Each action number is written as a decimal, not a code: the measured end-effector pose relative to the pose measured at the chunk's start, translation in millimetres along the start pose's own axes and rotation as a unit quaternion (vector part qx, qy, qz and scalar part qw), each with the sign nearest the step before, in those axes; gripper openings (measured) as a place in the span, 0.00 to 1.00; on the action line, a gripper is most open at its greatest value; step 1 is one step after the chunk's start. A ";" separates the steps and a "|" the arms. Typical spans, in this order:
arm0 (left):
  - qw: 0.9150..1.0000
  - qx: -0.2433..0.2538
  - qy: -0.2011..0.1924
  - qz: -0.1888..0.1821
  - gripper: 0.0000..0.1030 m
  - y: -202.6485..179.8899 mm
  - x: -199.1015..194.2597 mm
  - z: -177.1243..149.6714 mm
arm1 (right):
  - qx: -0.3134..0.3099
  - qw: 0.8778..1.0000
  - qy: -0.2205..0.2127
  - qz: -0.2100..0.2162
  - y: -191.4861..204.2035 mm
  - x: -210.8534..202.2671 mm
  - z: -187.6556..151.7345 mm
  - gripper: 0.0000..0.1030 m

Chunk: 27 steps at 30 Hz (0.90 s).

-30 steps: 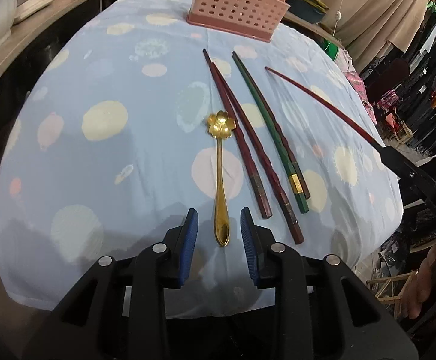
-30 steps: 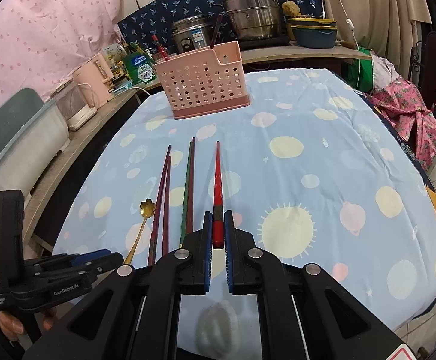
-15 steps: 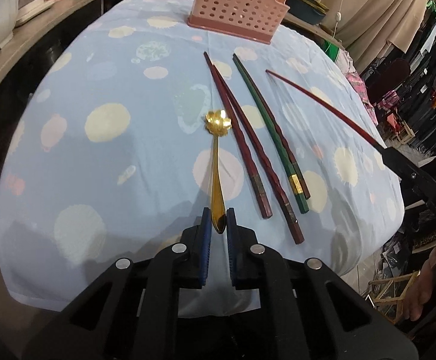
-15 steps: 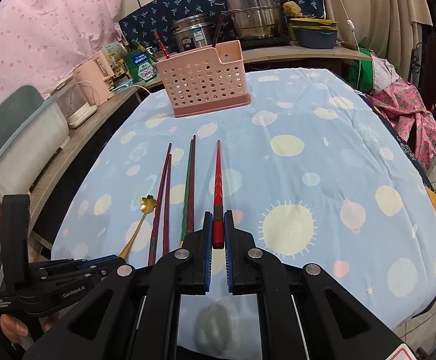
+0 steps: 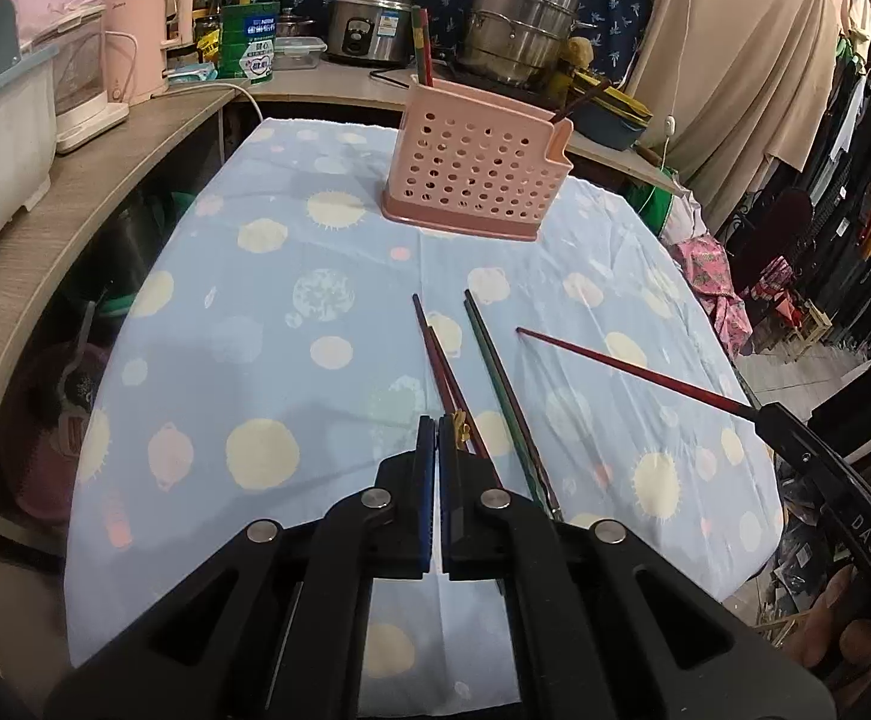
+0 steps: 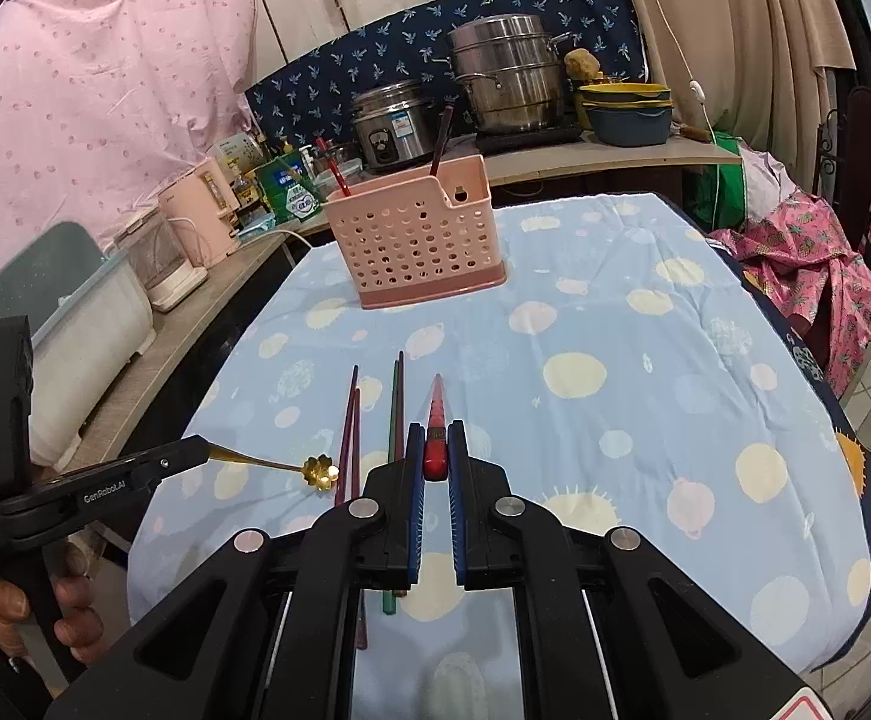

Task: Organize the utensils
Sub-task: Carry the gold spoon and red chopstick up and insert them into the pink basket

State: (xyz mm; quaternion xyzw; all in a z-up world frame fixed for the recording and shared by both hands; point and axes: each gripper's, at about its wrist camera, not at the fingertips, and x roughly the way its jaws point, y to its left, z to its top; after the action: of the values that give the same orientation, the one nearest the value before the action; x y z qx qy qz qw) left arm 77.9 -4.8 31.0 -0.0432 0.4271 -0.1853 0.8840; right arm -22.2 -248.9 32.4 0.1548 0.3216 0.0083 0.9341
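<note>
My left gripper (image 5: 436, 427) is shut on the handle of a gold spoon (image 6: 267, 464), which hangs above the blue cloth with its flower bowl (image 6: 322, 471) free. From the left wrist view only the spoon's tip (image 5: 460, 426) shows past the pads. My right gripper (image 6: 435, 450) is shut on a red chopstick (image 6: 436, 414), held off the table and pointing toward a pink perforated basket (image 6: 417, 234). That chopstick (image 5: 627, 367) also crosses the left wrist view. A dark red pair (image 5: 438, 354) and a green pair (image 5: 495, 360) lie on the cloth.
The basket (image 5: 477, 174) stands at the table's far end with some utensils in it. Behind runs a counter (image 5: 315, 81) with a rice cooker (image 6: 390, 129), a steel steamer pot (image 6: 504, 84), a kettle and boxes. Clothes hang at the right.
My left gripper shut on the spoon's handle and lifted it off the cloth, tilting up toward the basket. My right gripper rose a little with the red chopstick.
</note>
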 end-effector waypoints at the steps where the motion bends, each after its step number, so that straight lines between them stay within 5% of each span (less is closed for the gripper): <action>1: 1.000 0.003 -0.006 0.000 0.01 -1.5 -2.4 5.4 | 0.002 1.000 -0.003 0.002 -0.8 0.0 5.0 0.07; 14: 0.998 0.028 -0.060 0.006 0.01 -15.1 -13.4 84.5 | 0.011 0.997 -0.066 0.026 -1.6 -1.8 76.7 0.07; 27: 0.987 0.080 -0.135 0.027 0.01 -36.9 -7.9 196.2 | 0.009 0.979 -0.198 0.048 9.2 5.3 204.0 0.07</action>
State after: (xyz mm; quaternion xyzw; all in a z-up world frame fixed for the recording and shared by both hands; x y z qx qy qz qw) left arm 214.0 -52.3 169.4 0.0148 0.2891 -0.1873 0.9387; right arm 105.9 -297.4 183.9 0.1768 0.1229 0.0199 0.9763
